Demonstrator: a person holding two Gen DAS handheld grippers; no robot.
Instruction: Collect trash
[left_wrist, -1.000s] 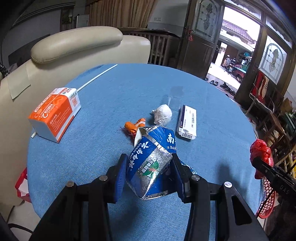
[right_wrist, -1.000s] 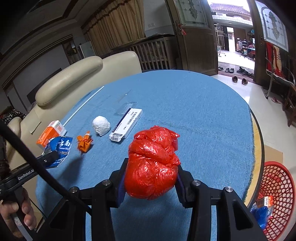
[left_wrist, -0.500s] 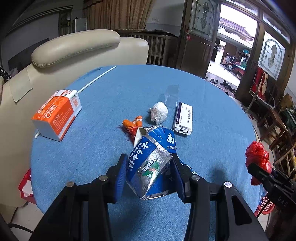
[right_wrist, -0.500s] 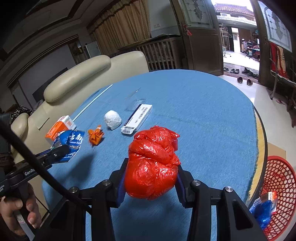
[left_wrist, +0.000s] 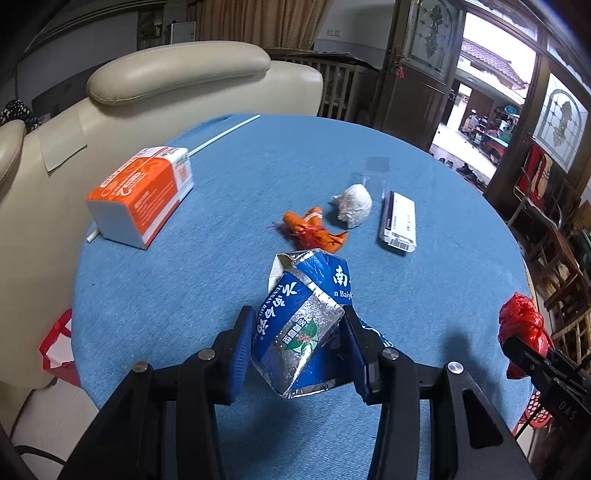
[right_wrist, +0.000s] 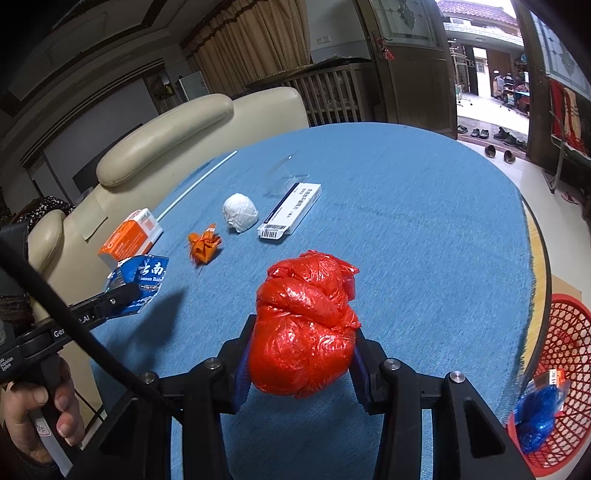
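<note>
Both our hands have drawn back from the blue table (right_wrist: 424, 229), so its litter looks farther off; we judge we are carrying toward the red basket (right_wrist: 569, 332) beside it. Our left gripper (left_wrist: 295, 332) clamps a crushed blue foil carton (left_wrist: 295, 332); our right gripper (right_wrist: 301, 350) clamps a crumpled glossy red plastic bag (right_wrist: 303, 328).

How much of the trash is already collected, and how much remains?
Some trash already lies in the red basket. The left gripper holds a blue carton; the right gripper holds a red bag. The orange wrapper, white wad and two boxes remain on the table.
</note>
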